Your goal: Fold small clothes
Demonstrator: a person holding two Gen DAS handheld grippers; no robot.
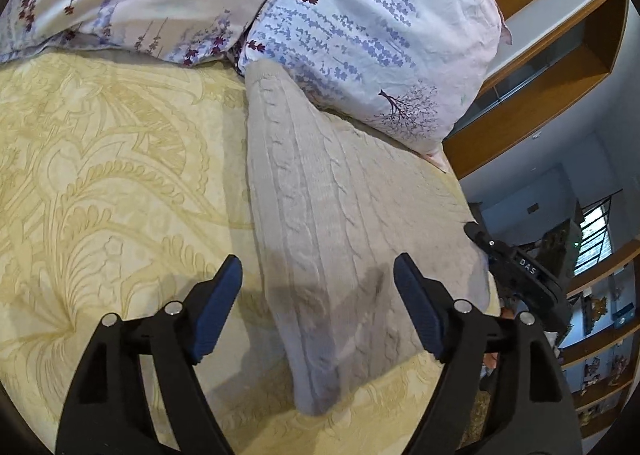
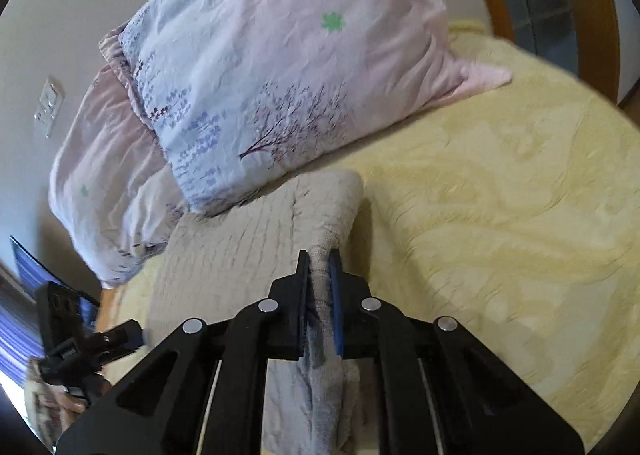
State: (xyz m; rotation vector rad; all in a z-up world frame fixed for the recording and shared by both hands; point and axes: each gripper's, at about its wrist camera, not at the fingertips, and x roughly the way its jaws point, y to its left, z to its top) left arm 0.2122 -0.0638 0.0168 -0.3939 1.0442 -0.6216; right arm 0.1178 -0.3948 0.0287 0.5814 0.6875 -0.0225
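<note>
A grey cable-knit sweater (image 1: 316,195) lies on the yellow bedspread (image 1: 100,175), running from the pillows down toward me. My left gripper (image 1: 318,275) is open and empty, its blue-padded fingers (image 1: 220,307) spread just above the sweater's near end. The right gripper shows at the right edge of the left wrist view (image 1: 520,271). In the right wrist view, my right gripper (image 2: 320,267) is shut on a raised fold of the sweater (image 2: 328,215), which drapes down under the jaws. The left gripper shows at the lower left of that view (image 2: 80,339).
Two floral pillows (image 1: 360,27) lean at the head of the bed, one resting on the sweater's far end. Wooden shelves and a headboard (image 1: 552,67) stand to the right. The bed edge (image 1: 472,207) drops off beside the sweater.
</note>
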